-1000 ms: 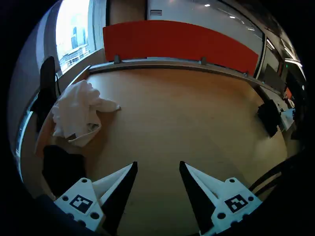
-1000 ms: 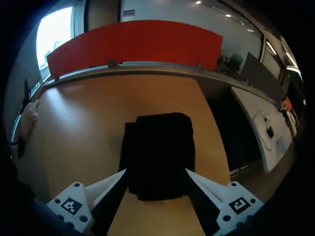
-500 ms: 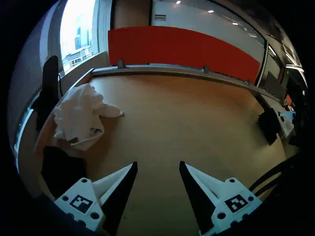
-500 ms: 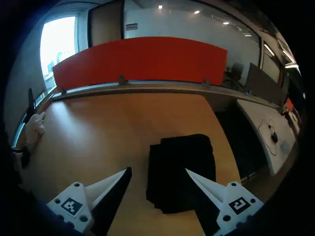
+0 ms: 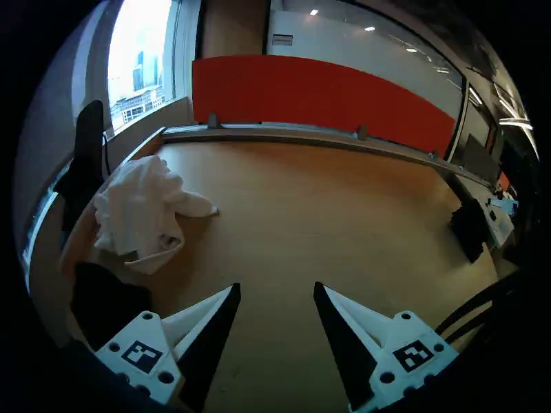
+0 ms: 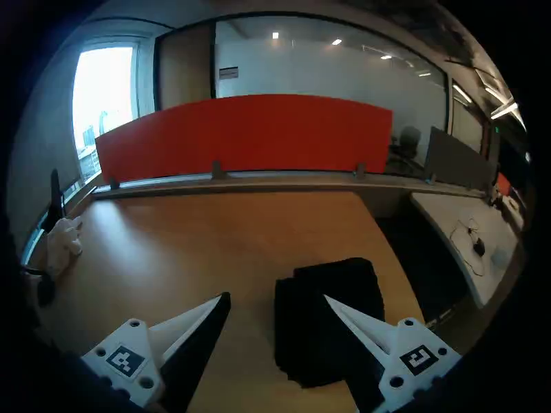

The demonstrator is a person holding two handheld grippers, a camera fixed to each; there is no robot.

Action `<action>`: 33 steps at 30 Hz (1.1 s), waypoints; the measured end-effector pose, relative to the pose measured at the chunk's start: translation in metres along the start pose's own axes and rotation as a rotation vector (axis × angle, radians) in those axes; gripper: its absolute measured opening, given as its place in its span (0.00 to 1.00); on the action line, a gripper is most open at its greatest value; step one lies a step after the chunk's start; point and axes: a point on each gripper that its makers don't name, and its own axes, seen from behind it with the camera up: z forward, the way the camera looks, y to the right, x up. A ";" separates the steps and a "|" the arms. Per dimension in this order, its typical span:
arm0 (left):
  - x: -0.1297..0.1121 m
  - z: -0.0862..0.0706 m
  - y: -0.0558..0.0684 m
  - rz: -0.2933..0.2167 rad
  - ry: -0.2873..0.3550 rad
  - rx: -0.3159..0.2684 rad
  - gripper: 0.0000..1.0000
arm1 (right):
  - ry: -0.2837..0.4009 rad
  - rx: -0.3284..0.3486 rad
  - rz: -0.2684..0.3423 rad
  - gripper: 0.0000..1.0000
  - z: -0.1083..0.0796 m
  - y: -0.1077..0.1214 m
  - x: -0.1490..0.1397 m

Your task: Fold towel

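A crumpled white towel [image 5: 141, 210] lies in a heap at the left edge of the wooden table [image 5: 310, 199]; in the right gripper view it shows small at the far left as the white towel [image 6: 62, 241]. A folded black towel [image 6: 329, 310] lies flat near the table's right edge, partly behind the right finger. My left gripper [image 5: 274, 306] hangs open above the bare table, apart from the white heap. My right gripper [image 6: 275, 313] is open too, with nothing held between its fingers.
A red divider panel [image 5: 324, 86] runs along the table's far edge. A black chair [image 5: 86, 148] stands left of the table by the window. A dark thing [image 5: 107, 299] lies at the near left. A neighbouring white desk [image 6: 468, 241] with cables stands to the right.
The right gripper has risen and tilted up; the folded black towel has slid lower and to the right in its view. The left gripper's view has tilted up slightly.
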 end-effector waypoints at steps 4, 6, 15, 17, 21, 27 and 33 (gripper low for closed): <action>0.007 0.001 0.000 -0.005 0.020 -0.003 0.78 | 0.041 0.005 0.000 0.94 -0.002 -0.009 0.009; 0.011 0.002 0.000 -0.007 0.033 -0.003 0.78 | 0.070 0.006 0.000 0.94 -0.005 -0.014 0.016; 0.027 0.001 -0.005 -0.022 0.094 0.004 0.78 | 0.227 -0.018 -0.014 0.94 -0.020 -0.032 0.054; 0.032 0.001 -0.007 -0.027 0.111 0.008 0.78 | 0.243 -0.032 -0.024 0.94 -0.021 -0.034 0.058; 0.045 0.000 -0.009 -0.034 0.158 0.012 0.78 | 0.274 -0.053 -0.051 0.94 -0.024 -0.042 0.063; 0.072 -0.003 -0.014 -0.035 0.250 0.024 0.78 | 0.309 -0.038 -0.063 0.94 -0.027 -0.067 0.072; 0.098 -0.006 -0.029 -0.013 0.334 0.071 0.78 | 0.353 -0.019 -0.042 0.94 -0.027 -0.088 0.087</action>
